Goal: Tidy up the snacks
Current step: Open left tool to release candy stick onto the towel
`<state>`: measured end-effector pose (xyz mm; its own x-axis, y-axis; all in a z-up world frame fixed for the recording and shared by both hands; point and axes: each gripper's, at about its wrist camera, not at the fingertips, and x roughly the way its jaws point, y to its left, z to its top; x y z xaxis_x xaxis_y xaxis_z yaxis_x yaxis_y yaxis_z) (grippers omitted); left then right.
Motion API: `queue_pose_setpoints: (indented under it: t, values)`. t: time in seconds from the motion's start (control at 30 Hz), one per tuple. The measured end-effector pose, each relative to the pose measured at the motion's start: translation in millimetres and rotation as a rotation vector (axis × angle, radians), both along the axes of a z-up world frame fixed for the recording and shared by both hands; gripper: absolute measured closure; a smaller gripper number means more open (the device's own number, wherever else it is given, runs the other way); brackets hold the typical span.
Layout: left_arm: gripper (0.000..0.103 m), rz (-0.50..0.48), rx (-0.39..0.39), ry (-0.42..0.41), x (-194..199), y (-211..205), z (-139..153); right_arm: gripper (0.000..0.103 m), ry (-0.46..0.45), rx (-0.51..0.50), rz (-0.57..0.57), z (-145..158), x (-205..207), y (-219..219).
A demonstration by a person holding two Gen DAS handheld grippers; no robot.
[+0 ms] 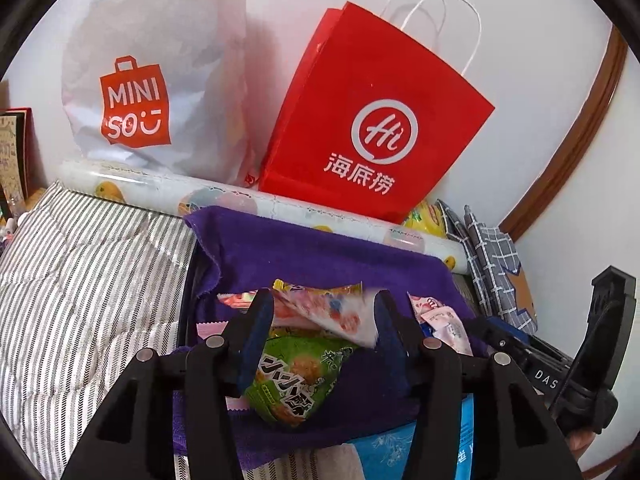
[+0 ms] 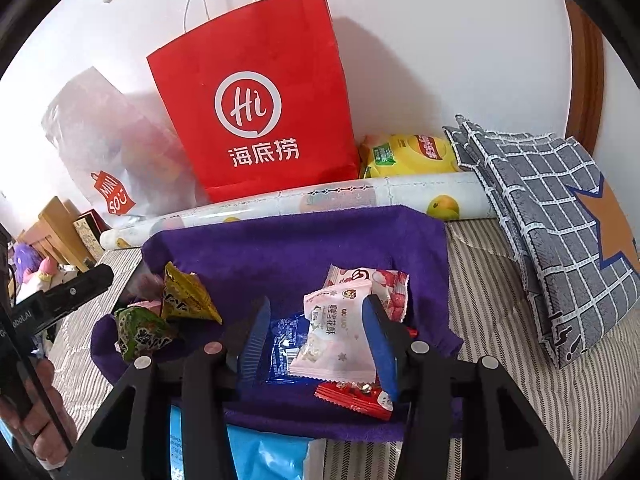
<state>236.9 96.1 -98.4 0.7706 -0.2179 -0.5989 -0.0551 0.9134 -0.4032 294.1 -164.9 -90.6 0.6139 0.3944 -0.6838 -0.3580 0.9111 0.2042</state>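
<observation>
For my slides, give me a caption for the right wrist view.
Right gripper straddles a pink snack packet on the purple cloth, below a red paper bag.

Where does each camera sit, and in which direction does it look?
Left wrist: sits on the left claw, looking forward and down at the snacks on the purple cloth; its two black fingers show, with the right claw at the edge.
Right wrist: sits on the right claw, looking forward and down at a pink packet; the hand holding the left claw appears at lower left.
Shared: purple cloth, red bag, patterned roll, white wall.
</observation>
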Motion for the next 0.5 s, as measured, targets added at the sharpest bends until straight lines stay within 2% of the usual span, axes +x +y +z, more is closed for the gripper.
queue_pose_setpoints:
  t: [0.33,0.5]
  values:
    - [0.052,-0.001,0.016,-0.032,-6.8,-4.0,10.1,0.057,-0.090,-0.033,0.009,6.8,-12.7,7.5]
    - [0.052,0.001,0.079,-0.067,-14.6,-13.3,19.1,0.057,-0.171,-0.014,-0.015,21.6,-26.3,5.9]
